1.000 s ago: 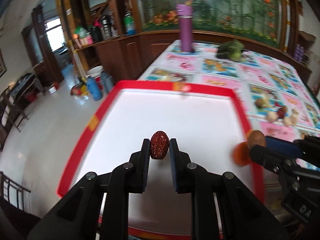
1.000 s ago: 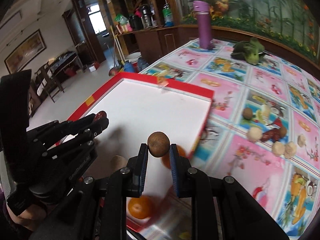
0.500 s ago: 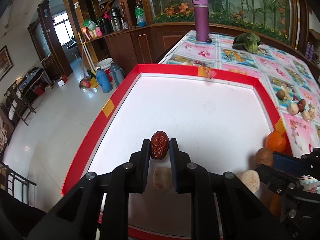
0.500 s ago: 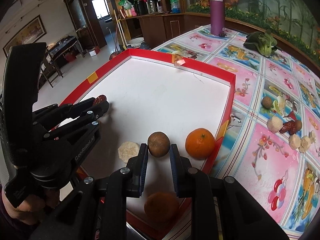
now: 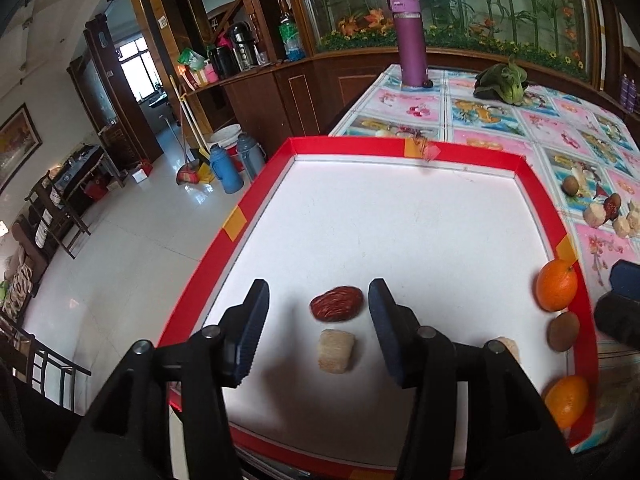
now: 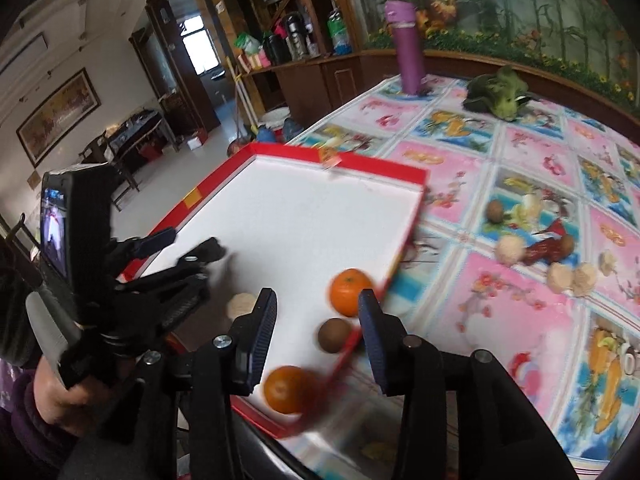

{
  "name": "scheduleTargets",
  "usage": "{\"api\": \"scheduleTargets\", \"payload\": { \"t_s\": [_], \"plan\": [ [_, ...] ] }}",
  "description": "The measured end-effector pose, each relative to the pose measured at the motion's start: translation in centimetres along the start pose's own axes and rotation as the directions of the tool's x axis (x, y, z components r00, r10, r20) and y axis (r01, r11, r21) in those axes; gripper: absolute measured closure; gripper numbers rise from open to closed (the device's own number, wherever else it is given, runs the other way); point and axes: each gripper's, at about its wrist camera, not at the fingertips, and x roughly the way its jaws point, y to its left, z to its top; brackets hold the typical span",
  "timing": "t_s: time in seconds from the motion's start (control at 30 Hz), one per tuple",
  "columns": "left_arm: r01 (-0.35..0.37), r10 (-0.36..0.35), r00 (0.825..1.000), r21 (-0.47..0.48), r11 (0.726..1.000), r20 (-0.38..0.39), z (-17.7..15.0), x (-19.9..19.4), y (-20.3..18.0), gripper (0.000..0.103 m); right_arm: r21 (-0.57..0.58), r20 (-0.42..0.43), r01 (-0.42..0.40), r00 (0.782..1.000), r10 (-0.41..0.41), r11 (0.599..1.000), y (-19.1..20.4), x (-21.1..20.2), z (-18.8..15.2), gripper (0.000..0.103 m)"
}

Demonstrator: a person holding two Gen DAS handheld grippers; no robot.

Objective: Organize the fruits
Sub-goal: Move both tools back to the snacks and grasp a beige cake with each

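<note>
A red-rimmed white tray (image 5: 536, 184) (image 6: 416, 178) holds the sorted fruit. My left gripper (image 5: 318, 304) stands open over the tray's near left part, with a red date (image 5: 337, 309) lying loose between its fingers and a pale peeled piece (image 5: 336, 351) just in front. My right gripper (image 6: 316, 312) is open too, above a brown round fruit (image 6: 335, 335) (image 5: 563, 331) that rests on the tray by its right rim. Two oranges (image 6: 351, 291) (image 6: 286, 389) sit beside it, seen as oranges (image 5: 557, 285) (image 5: 567, 400) in the left wrist view. Another pale piece (image 6: 241, 306) lies near the left gripper's body (image 6: 168, 280).
On the flowered tablecloth right of the tray lie several loose fruits: a brown one (image 6: 495, 211), pale pieces (image 6: 510, 249) and red dates (image 6: 546, 248). A purple bottle (image 5: 412, 40) and a green leafy vegetable (image 5: 502, 82) stand at the far end. The floor drops off left of the tray.
Both grippers have opened. The red date left the left gripper and lies on the tray; the brown fruit left the right gripper and rests by the tray's right rim.
</note>
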Motion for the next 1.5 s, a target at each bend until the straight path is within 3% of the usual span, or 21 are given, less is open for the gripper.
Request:
{"api": "scheduleTargets", "payload": {
  "t_s": [0.17,0.4,0.7,0.9,1.03,1.3,1.5],
  "plan": [
    [0.052,-0.052,0.998,0.004,0.999,0.046,0.9,-2.0,-0.9,0.046,0.103,0.041,0.097,0.994,-0.102,0.990,-6.1,-3.0,-1.3,0.061],
    [0.190,-0.201,0.975,0.110,0.975,0.093,2.2,-4.9,-5.7,0.042,0.219,0.010,0.239,0.969,-0.247,0.946,-14.5,-5.4,-2.9,0.061],
    [0.388,-0.392,0.920,0.202,0.899,-0.021,4.4,-5.1,-12.4,0.042,0.230,-0.015,0.292,0.955,-0.296,0.928,-18.3,-3.6,-0.8,0.061],
    [0.403,-0.396,0.915,0.212,0.890,-0.079,4.9,-4.2,-15.1,0.042,0.212,-0.048,0.268,0.963,-0.263,0.940,-19.0,-1.2,0.3,0.063],
    [0.411,-0.396,0.911,0.218,0.885,-0.111,5.1,-3.4,-16.5,0.042,0.224,-0.059,0.248,0.969,-0.241,0.942,-19.7,-0.5,0.1,0.083],
    [0.434,-0.394,0.899,0.253,0.865,-0.193,6.1,-0.7,-20.4,0.043,0.306,-0.023,0.168,0.985,-0.169,0.937,-21.3,-2.1,-1.5,0.085],
    [0.451,-0.385,0.884,0.268,0.851,-0.266,6.2,2.1,-22.8,0.056,0.336,-0.007,0.145,0.988,-0.152,0.931,-21.9,-3.0,-2.2,0.085]
  ]
}}
